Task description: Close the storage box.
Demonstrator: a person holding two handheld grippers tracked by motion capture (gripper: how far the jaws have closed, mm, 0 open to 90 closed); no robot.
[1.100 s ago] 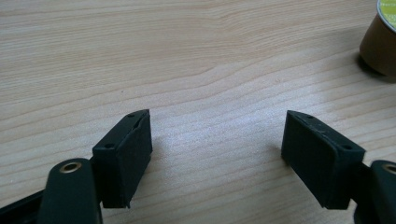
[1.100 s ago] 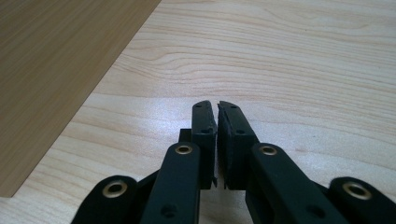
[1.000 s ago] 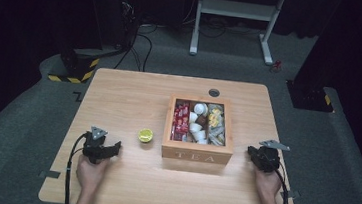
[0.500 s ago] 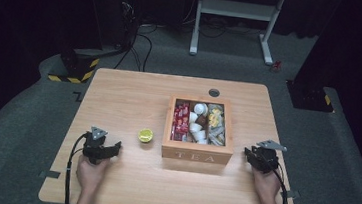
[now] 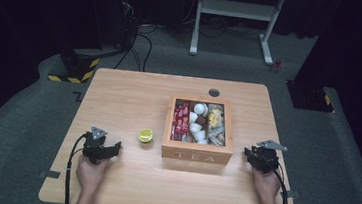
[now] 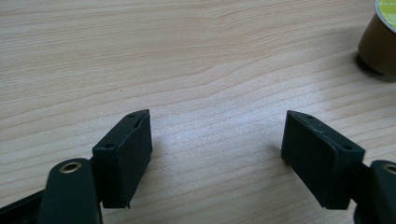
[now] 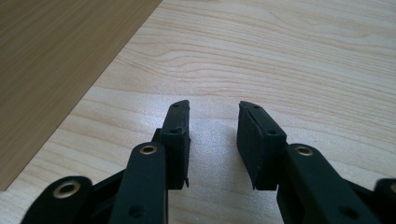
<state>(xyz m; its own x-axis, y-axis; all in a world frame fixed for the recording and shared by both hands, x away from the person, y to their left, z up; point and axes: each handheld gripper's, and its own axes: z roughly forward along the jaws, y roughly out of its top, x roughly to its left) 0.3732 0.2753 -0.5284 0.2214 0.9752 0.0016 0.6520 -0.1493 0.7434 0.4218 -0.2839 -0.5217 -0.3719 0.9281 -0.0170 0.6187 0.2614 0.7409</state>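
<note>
Small brown capsule with yellow-green lid stands just right of the left gripper, jaws wide, empty; right gripper, just opened, empty, sits beyond the wooden tea box.

The pale wooden rectangular worktop stands on grey carpet and has a small round dark grommet hole near its far edge. A square wooden box lettered TEA sits right of centre, its 3 open rows holding red packets, white cups and yellowish sachets. Just left of the box, apart from it, stands 1 small brown capsule with a lime-green lid.
</note>
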